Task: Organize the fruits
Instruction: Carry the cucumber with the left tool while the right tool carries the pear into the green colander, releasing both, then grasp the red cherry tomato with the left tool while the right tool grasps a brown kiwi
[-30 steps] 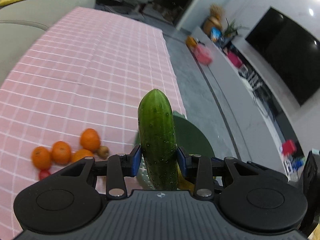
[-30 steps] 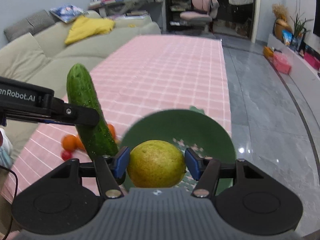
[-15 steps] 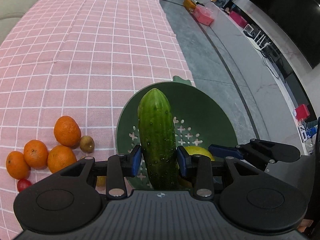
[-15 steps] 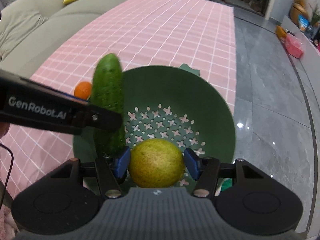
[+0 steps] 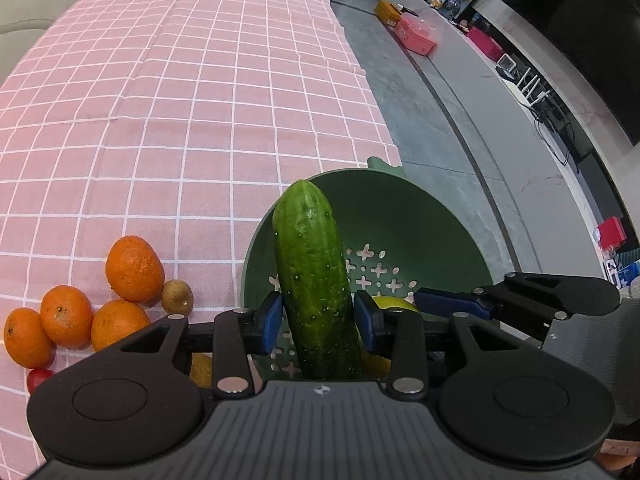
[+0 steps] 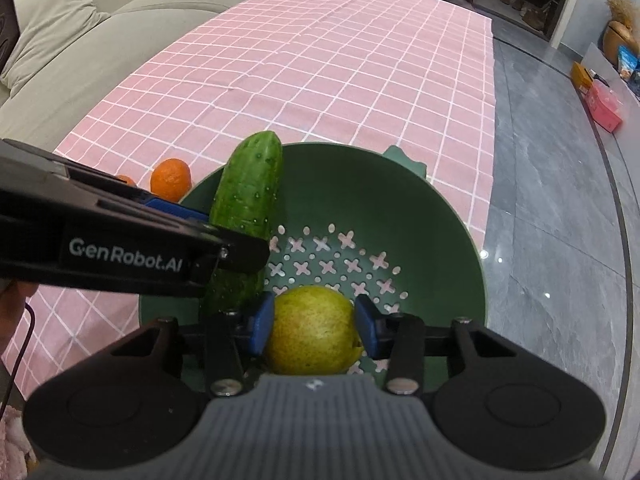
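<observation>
My left gripper [image 5: 316,316] is shut on a green cucumber [image 5: 314,276] and holds it over the near side of a green colander bowl [image 5: 424,216]. My right gripper [image 6: 314,330] is shut on a yellow-green lemon [image 6: 314,330] low inside the same colander [image 6: 400,188]. In the right wrist view the cucumber [image 6: 248,196] and the left gripper's arm [image 6: 120,248] stand at the bowl's left rim. In the left wrist view the right gripper [image 5: 520,300] reaches in from the right beside the lemon [image 5: 394,304].
Several oranges [image 5: 134,268], a small brown kiwi [image 5: 177,298] and a red fruit [image 5: 38,376] lie on the pink checked tablecloth [image 5: 200,100] left of the colander. The table edge and grey floor [image 6: 560,200] are to the right. A beige sofa [image 6: 80,40] lies left.
Both grippers have moved forward and down over the colander with their fruit still held. The lemon now sits low in the bowl and the cucumber hangs over its left side.
</observation>
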